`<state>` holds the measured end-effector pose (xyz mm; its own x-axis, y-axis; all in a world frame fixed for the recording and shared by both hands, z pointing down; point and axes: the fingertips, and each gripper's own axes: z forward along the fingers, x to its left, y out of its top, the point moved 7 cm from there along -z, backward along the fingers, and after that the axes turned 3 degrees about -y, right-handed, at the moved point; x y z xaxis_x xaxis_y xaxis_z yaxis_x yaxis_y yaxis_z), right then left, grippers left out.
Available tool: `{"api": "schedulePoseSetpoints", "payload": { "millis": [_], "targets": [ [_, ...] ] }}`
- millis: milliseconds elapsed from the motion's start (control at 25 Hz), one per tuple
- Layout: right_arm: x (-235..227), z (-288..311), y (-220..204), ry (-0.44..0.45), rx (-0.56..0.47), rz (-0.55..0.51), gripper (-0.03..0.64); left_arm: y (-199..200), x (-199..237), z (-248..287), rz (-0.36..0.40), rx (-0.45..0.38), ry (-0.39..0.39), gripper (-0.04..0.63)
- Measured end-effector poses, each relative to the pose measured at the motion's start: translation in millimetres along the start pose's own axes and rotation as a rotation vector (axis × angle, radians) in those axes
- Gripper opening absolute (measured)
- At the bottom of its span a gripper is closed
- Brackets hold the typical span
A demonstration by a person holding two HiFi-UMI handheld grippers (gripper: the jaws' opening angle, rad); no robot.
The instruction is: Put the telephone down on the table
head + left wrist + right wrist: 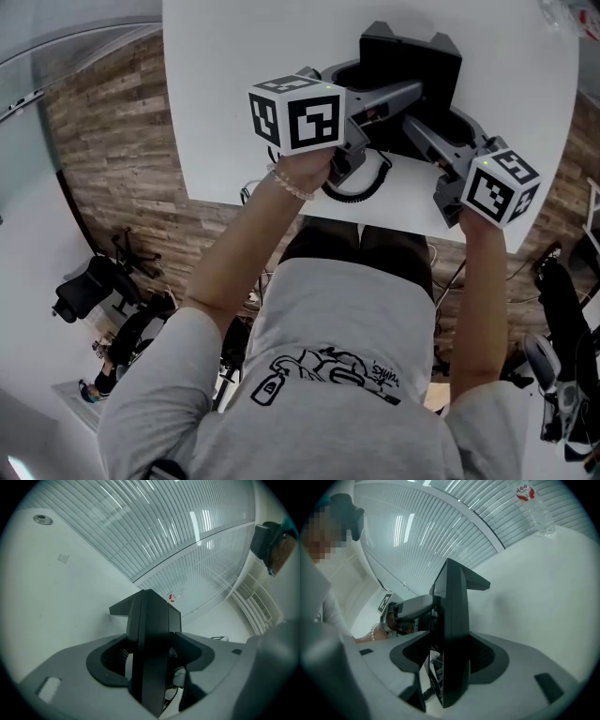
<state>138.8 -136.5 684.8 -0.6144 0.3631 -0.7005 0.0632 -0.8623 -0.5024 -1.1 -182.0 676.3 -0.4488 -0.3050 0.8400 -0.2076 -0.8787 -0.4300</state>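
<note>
Over the white desk (234, 56), a black desk telephone (412, 56) is held edge-on, with the left tool (375, 98) and right tool (422, 127) each clamped on one side. Can't tell if it touches down. Risks: uneven release tips it, or the black coiled cord (361, 187) at the near edge snags a tool and drags it.
</note>
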Motion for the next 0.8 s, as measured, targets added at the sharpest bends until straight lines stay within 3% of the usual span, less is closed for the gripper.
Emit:
{"api": "schedulePoseSetpoints", "payload": {
  "millis": [800],
  "targets": [
    [-4.2,6.7,-2.0,0.001,0.058,0.084,0.239,0.5,-0.4,5.7,-0.008,0.071,0.06,0.302]
  ]
}}
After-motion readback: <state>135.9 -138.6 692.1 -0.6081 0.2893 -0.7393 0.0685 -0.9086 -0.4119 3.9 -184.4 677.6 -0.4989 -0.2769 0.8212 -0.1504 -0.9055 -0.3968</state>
